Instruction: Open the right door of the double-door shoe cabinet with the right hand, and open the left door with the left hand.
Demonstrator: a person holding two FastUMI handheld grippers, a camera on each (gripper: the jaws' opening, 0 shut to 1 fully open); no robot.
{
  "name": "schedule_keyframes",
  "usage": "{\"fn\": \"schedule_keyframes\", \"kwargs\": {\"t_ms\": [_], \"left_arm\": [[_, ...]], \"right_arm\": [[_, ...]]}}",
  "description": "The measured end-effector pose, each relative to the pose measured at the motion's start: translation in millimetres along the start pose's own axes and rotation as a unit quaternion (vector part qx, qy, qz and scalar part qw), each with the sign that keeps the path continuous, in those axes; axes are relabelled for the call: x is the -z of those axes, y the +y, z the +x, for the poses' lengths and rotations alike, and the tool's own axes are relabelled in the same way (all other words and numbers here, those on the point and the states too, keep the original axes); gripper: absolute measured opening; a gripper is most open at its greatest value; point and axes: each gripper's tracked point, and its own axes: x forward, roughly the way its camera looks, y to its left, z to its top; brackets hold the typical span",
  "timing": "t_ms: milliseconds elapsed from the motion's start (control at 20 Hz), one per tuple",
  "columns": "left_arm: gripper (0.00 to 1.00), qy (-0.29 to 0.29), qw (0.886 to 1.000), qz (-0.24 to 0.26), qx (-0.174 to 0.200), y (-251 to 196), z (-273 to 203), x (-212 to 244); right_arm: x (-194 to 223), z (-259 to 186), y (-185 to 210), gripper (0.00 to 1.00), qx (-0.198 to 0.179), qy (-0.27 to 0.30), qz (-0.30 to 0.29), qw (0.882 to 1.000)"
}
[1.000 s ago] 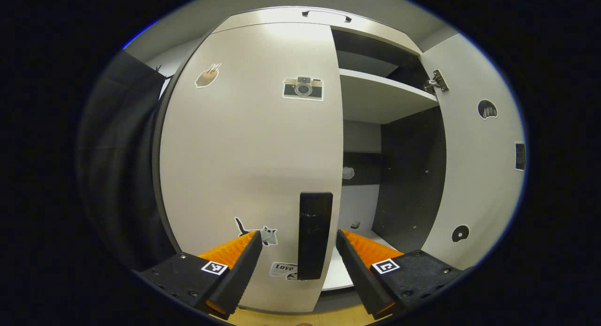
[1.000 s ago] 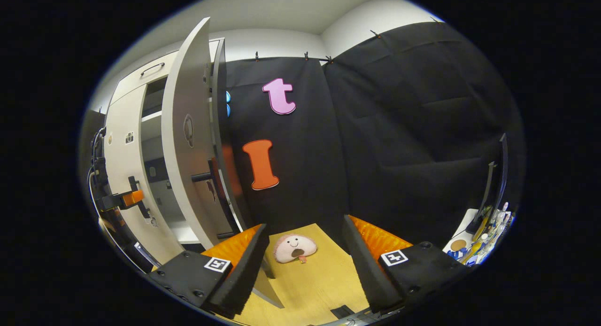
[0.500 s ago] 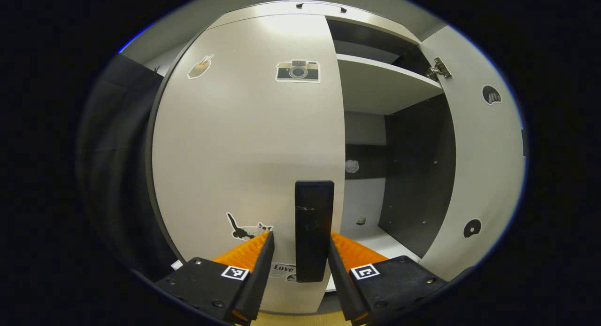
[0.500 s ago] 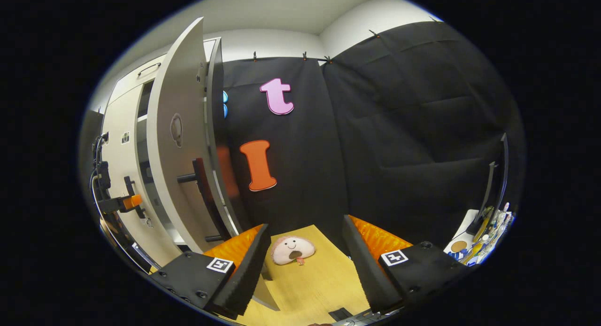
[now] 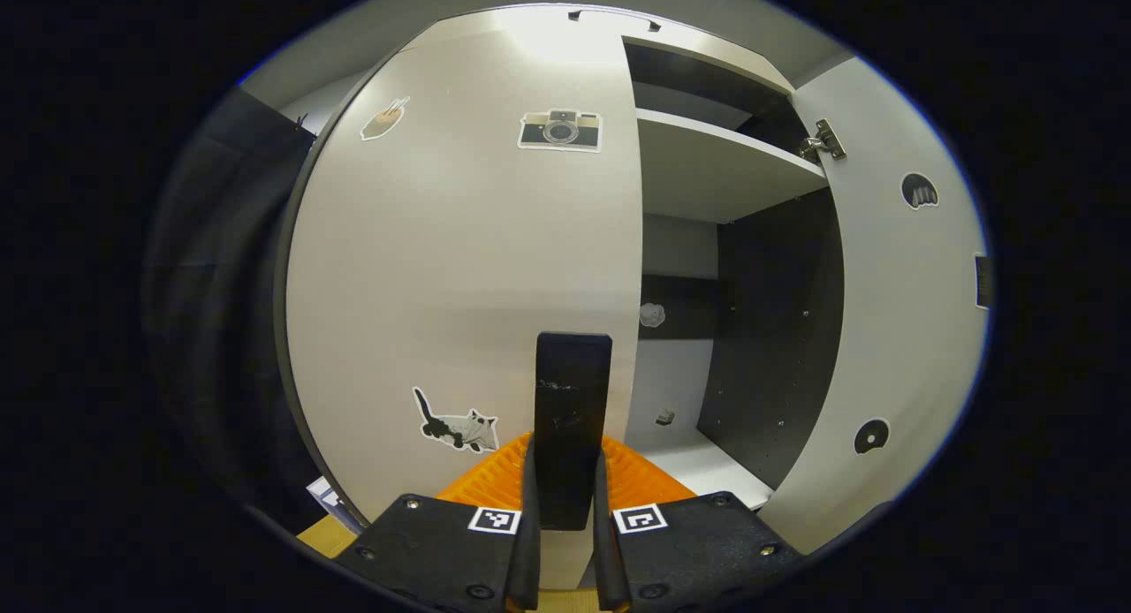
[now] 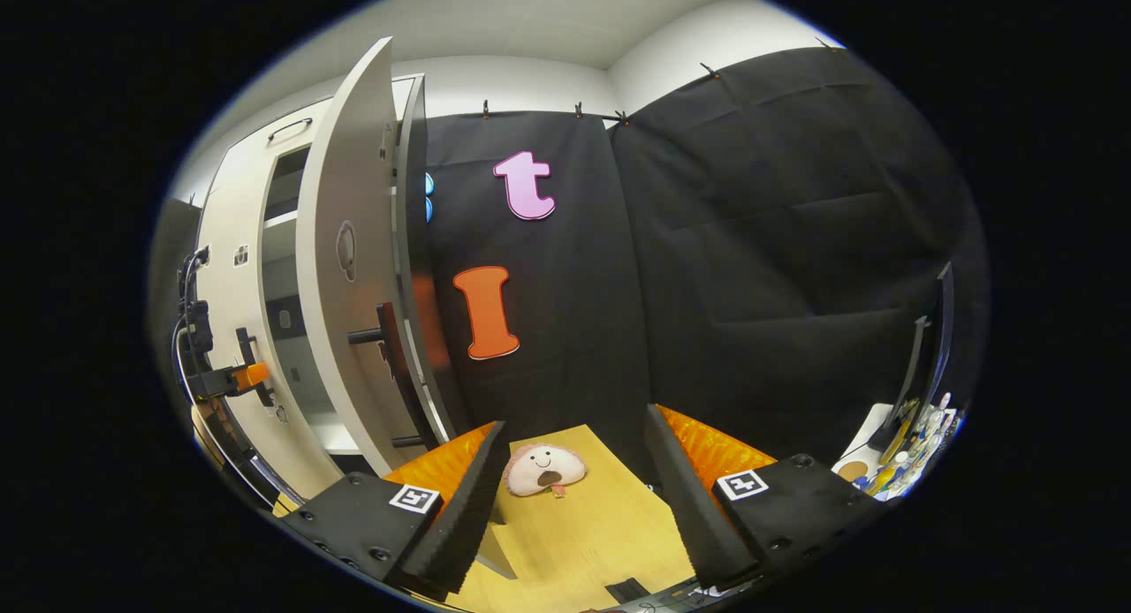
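**Left handle pinched, right door standing wide**

Nearest in the left gripper view, the left gripper [image 5: 565, 529] has both fingers pressed against the sides of one black bar handle [image 5: 572, 419], pinching it near its lower end. That handle sits at the free edge of the left door [image 5: 459, 268], which lies flush with the cabinet. Three stickers are countable on this door: a cat [image 5: 455, 423] left of the handle, a camera [image 5: 559, 130] high above it, and a small one [image 5: 386, 118] toward the upper hinge side. Right of the handle the cabinet interior is exposed, with one shelf [image 5: 716, 167] up high and the right door [image 5: 901, 313] swung outward beyond it.

In the right gripper view, the right gripper [image 6: 574, 485] hangs spread apart with nothing between its fingers, over a wooden floor [image 6: 592, 533]. One plush toy [image 6: 543, 468] lies on that floor just past the fingers. Farther left, the right door [image 6: 345, 268] stands open edge-on, its own handle [image 6: 389, 330] free. Beyond it, the left gripper [image 6: 234, 379] meets the left door [image 6: 230, 277].
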Motion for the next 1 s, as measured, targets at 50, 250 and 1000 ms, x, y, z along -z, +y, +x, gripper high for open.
{"fn": "schedule_keyframes", "kwargs": {"t_ms": [50, 250, 1000], "left_arm": [[0.24, -0.003, 1.0, 0.006, 0.003, 0.4, -5.2, 1.3], [0.2, -0.007, 1.0, -0.013, 0.023, 9.7, -38.2, 3.5], [0.14, -0.006, 1.0, -0.022, 0.007, 46.0, -116.0, 7.9]], "right_arm": [[-1.2, -0.4, 1.9, 0.98, -0.001, 0.001, -0.002, 1.0], [0.2, -18.8, 11.4, 0.98, -0.012, -0.001, 0.001, 1.0], [13.5, -40.0, 7.7, 0.99, -0.025, 0.01, -0.03, 0.999]]}}
